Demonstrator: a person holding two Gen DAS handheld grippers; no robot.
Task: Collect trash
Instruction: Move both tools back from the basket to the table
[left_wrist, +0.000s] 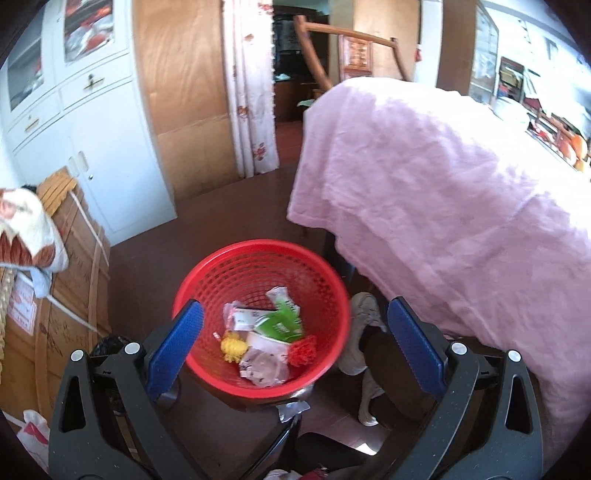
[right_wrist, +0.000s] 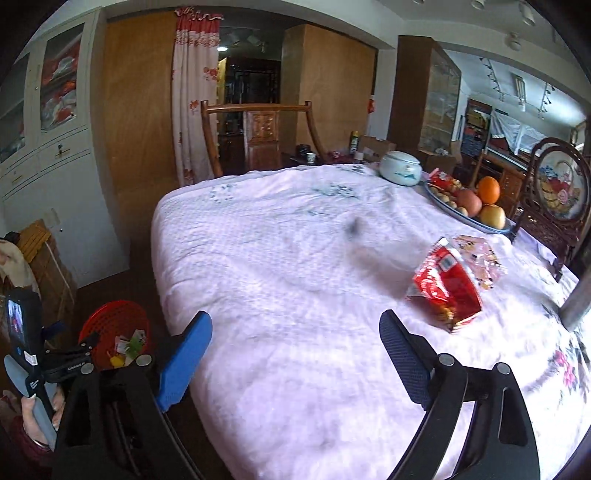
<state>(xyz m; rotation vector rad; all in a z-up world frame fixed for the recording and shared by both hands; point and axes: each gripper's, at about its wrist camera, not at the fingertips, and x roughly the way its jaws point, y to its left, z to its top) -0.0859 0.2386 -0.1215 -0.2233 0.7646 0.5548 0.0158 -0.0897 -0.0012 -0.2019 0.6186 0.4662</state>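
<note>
A red mesh basket (left_wrist: 221, 273) stands on the dark floor by the table's corner; it also shows in the right wrist view (right_wrist: 107, 317). Inside lie several wrappers (left_wrist: 275, 319), a yellow pom-pom (left_wrist: 232, 347) and a red one (left_wrist: 303, 350). My left gripper (left_wrist: 295, 332) is open and empty, hovering above the basket. My right gripper (right_wrist: 295, 347) is open and empty above the pink tablecloth (right_wrist: 277, 258). A red snack bag (right_wrist: 447, 288) with a clear wrapper lies on the cloth, ahead and to the right of it.
A fruit plate (right_wrist: 476, 218) and a white lidded pot (right_wrist: 400, 168) stand at the table's far right. A wooden chair (right_wrist: 258, 136) is behind the table. Cardboard boxes (left_wrist: 70, 288) and white cabinets (left_wrist: 85, 129) line the left wall. A framed round picture (right_wrist: 563, 184) stands at right.
</note>
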